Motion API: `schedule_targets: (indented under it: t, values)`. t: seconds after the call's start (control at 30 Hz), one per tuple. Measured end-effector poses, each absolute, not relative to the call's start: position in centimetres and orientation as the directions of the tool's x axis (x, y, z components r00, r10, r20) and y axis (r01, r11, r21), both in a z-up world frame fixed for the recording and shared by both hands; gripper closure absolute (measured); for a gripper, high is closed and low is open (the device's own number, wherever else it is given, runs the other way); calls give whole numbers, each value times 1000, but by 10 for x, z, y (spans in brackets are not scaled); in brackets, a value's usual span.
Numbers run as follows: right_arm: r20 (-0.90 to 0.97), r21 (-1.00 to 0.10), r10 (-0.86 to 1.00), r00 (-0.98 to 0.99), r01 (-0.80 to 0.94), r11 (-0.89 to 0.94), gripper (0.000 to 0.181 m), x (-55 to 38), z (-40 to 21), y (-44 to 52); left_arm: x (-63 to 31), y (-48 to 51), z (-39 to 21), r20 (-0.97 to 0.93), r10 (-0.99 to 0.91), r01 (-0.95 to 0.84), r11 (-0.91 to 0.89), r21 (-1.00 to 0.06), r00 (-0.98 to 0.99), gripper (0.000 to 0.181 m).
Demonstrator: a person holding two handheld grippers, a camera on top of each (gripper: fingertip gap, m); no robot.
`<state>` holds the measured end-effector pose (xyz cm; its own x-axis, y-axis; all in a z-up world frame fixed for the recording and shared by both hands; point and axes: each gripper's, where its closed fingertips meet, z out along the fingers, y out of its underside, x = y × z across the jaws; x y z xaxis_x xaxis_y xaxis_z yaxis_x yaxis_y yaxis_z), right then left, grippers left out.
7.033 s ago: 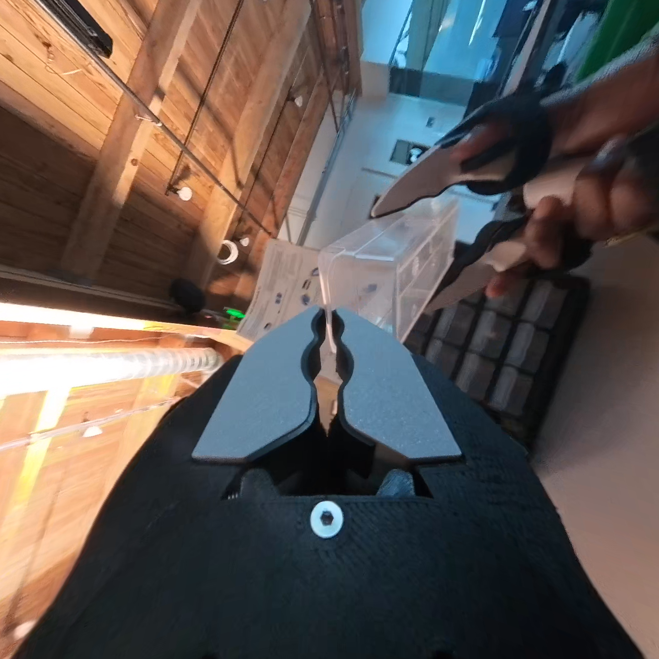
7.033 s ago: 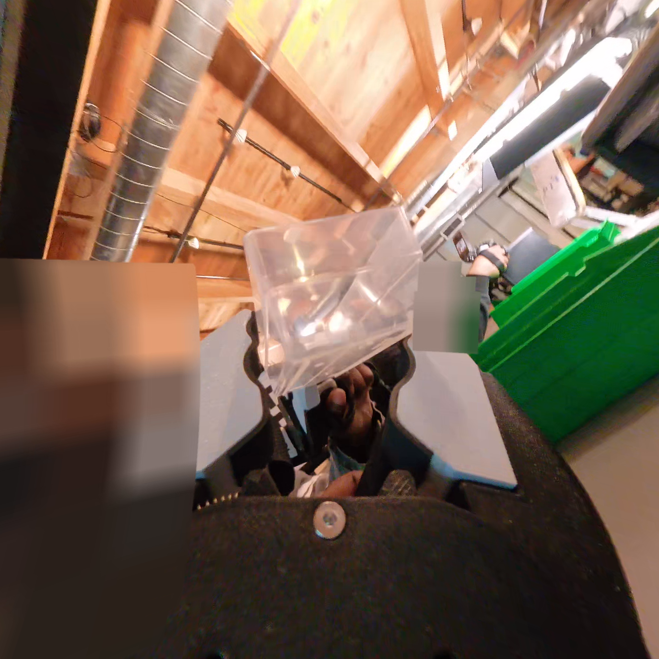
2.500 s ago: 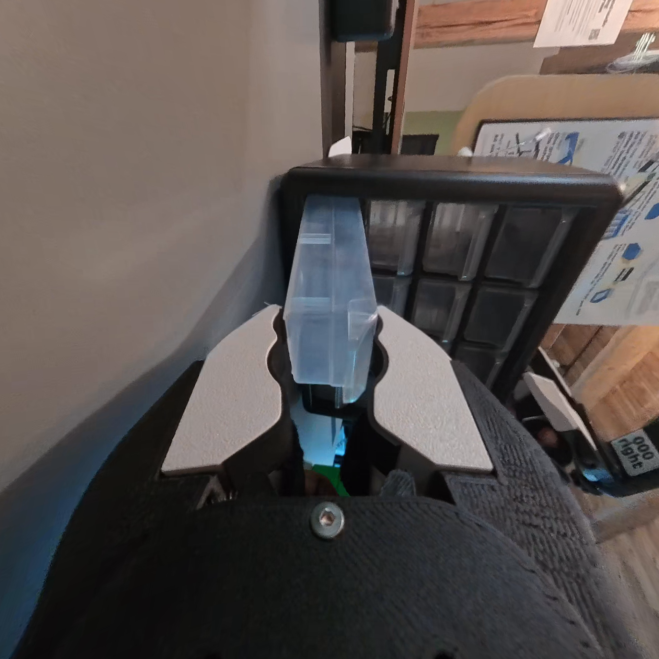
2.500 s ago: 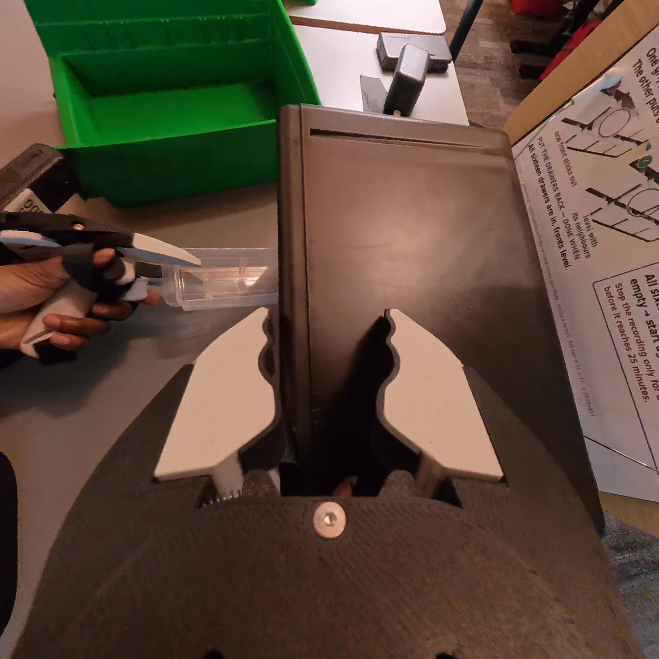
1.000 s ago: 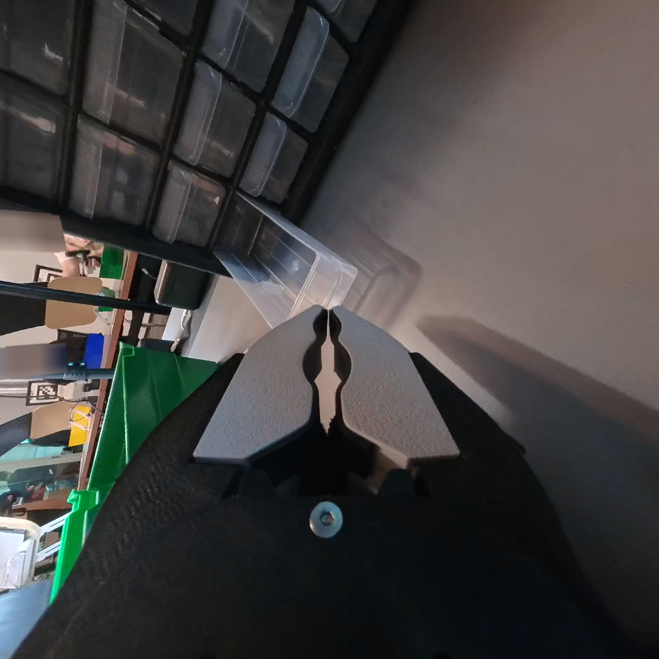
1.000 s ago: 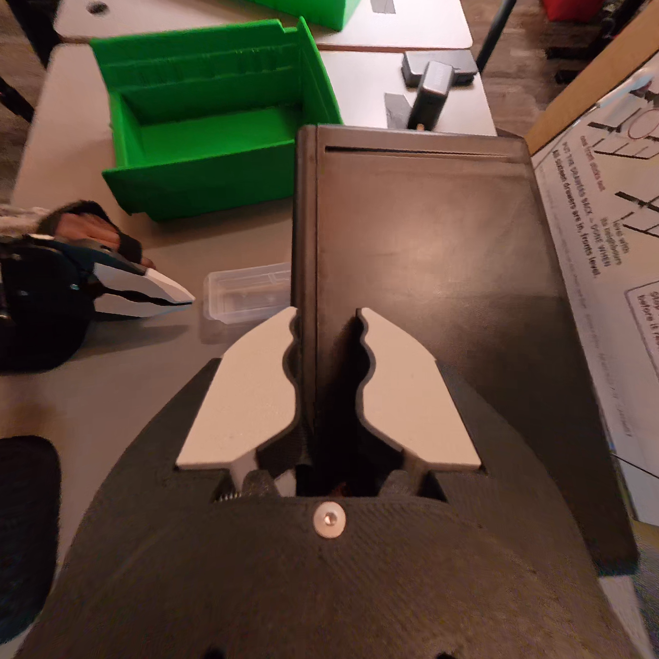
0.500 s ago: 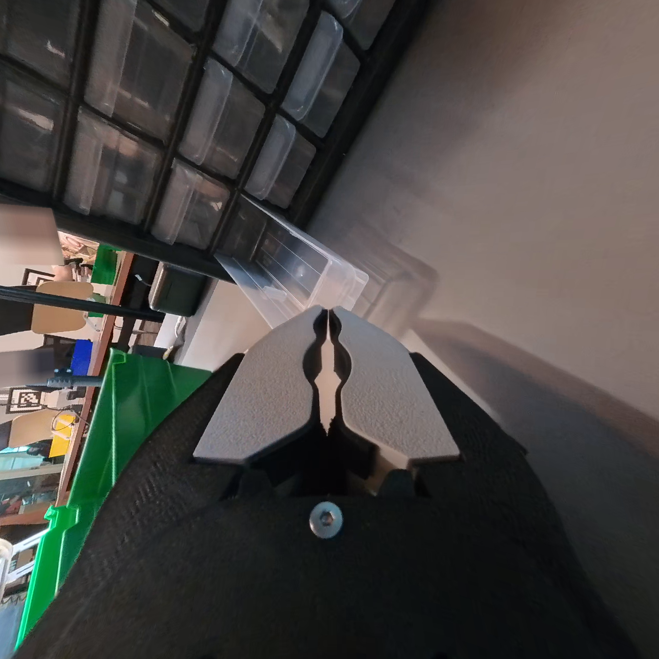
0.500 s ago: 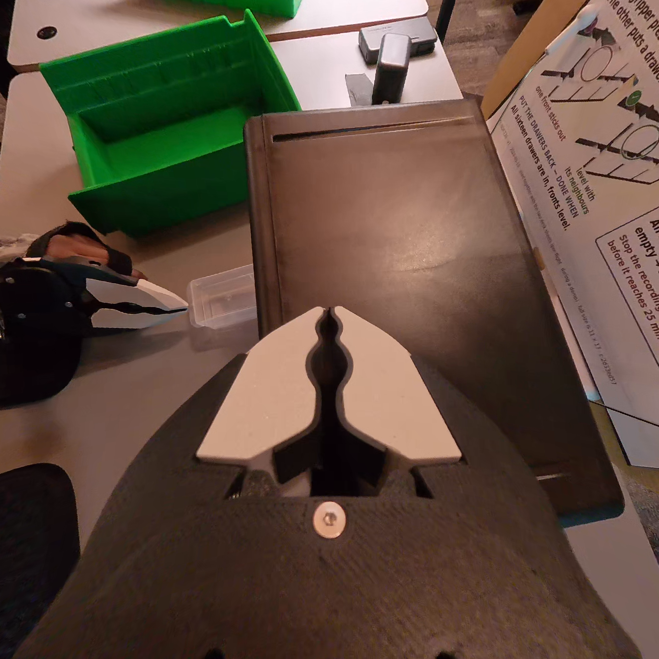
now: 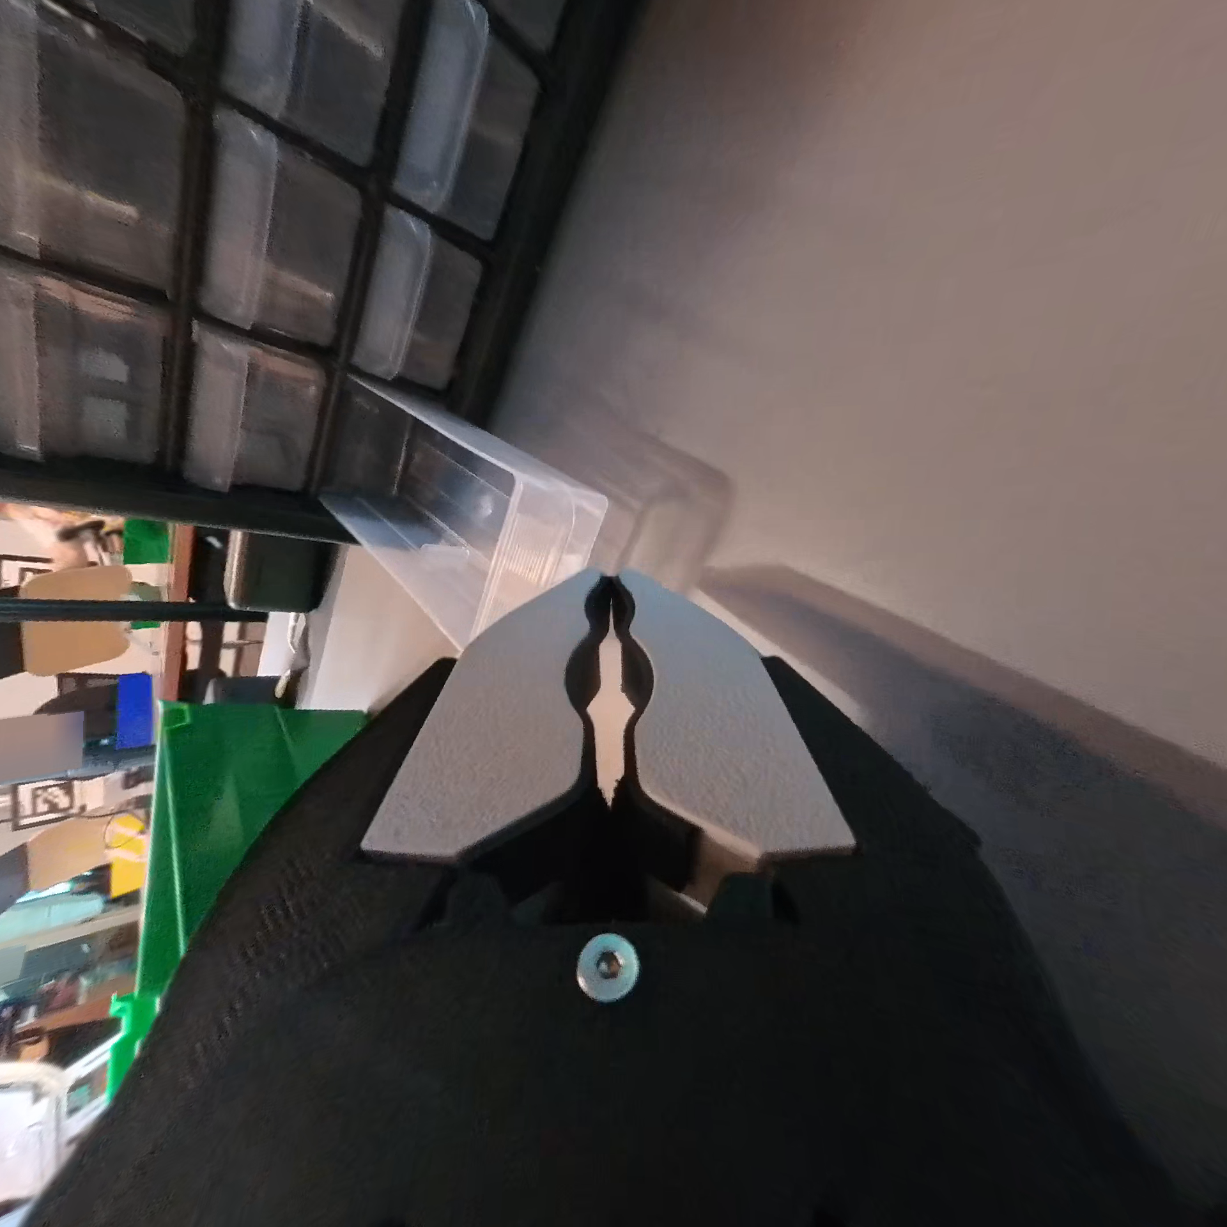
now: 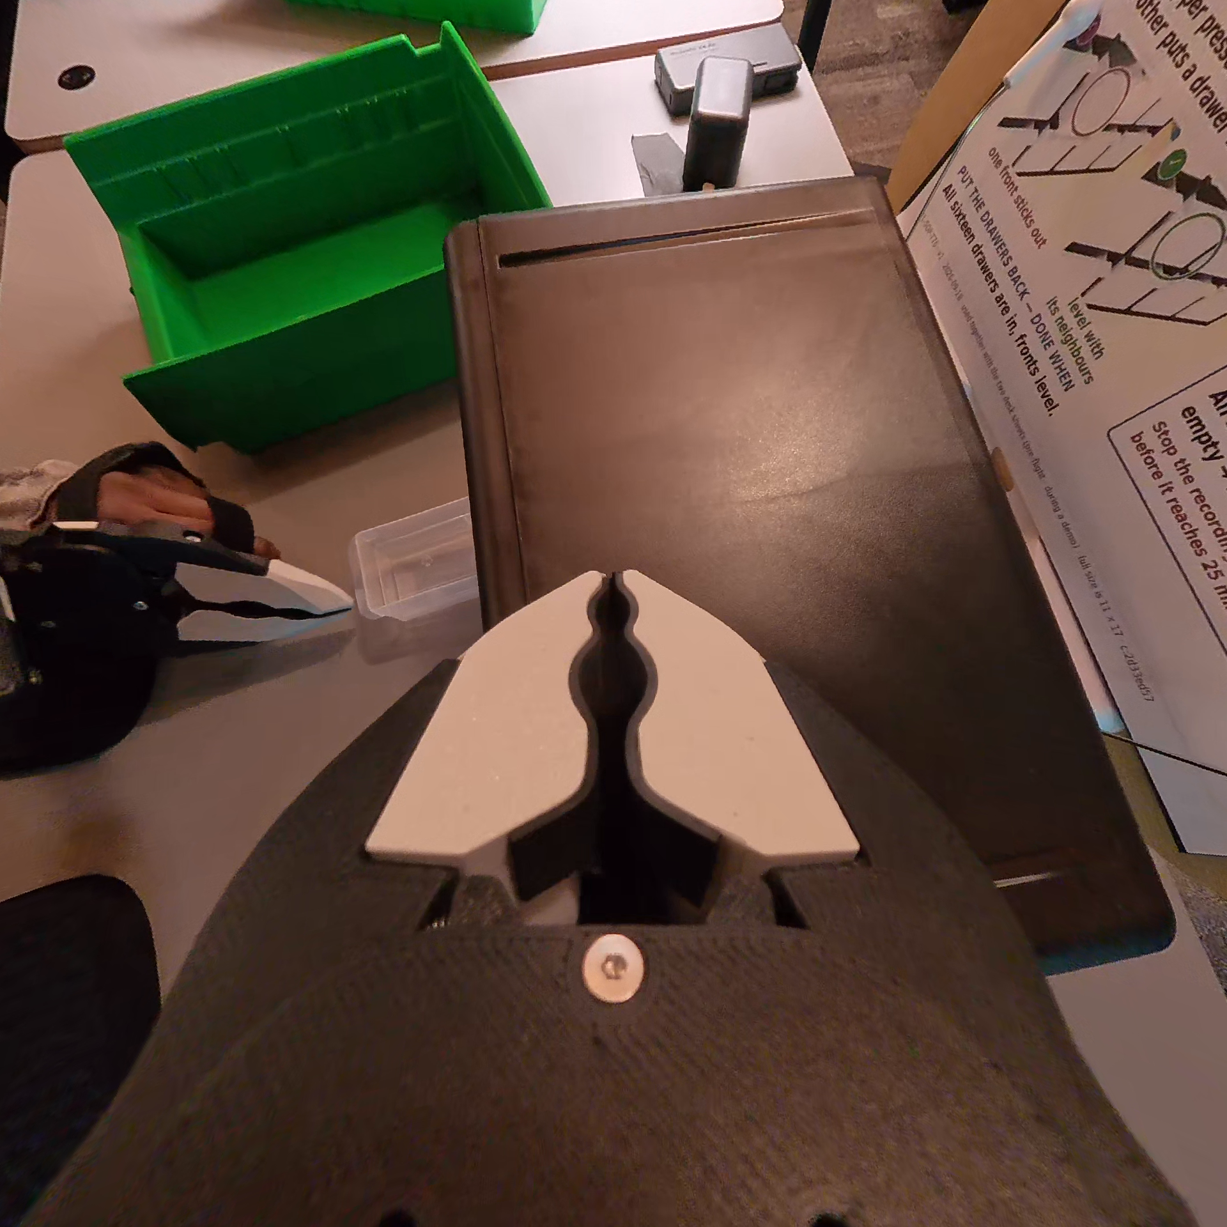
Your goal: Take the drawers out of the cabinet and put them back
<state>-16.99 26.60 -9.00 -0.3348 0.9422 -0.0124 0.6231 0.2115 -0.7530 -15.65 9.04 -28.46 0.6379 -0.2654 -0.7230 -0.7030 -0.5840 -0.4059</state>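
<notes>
The black cabinet (image 10: 730, 498) stands on the table; I see its top in the right wrist view and its front grid of clear drawers (image 9: 265, 219) in the left wrist view. One clear drawer (image 9: 491, 524) sticks partway out of a corner slot; it also shows in the right wrist view (image 10: 415, 571). My left gripper (image 9: 609, 584) is shut, with its tips at the drawer's front end; it also shows in the right wrist view (image 10: 335, 605), held by a hand (image 10: 153, 491). My right gripper (image 10: 611, 577) is shut and empty above the cabinet's top near its front edge.
A green bin (image 10: 299, 265) stands on the table (image 10: 265, 763) left of the cabinet and also shows in the left wrist view (image 9: 232, 797). A printed sheet (image 10: 1095, 398) leans at the right. A dark device (image 10: 717, 126) sits behind the cabinet.
My right gripper, which was open astride the cabinet's front top edge, has closed and pulled back above the top. My left gripper stays shut at the front of the protruding drawer.
</notes>
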Motion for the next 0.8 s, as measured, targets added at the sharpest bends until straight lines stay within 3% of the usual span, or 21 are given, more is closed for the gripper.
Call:
schedule_targets:
  t: [0.13,0.5,0.8]
  values:
    - [-16,-759,943,-331,618,204,180,-170,-90,266,-166,101,-276,-736,-211,-692,-571,-441,643,181]
    - [-10,-753,945,-327,624,209,180,-170,-90,266,-197,130,-273,-787,-162,-685,-615,-391,595,181]
    - [10,-732,948,-317,643,223,179,-170,-90,266,-226,170,-258,-794,-79,-658,-613,-438,603,181]
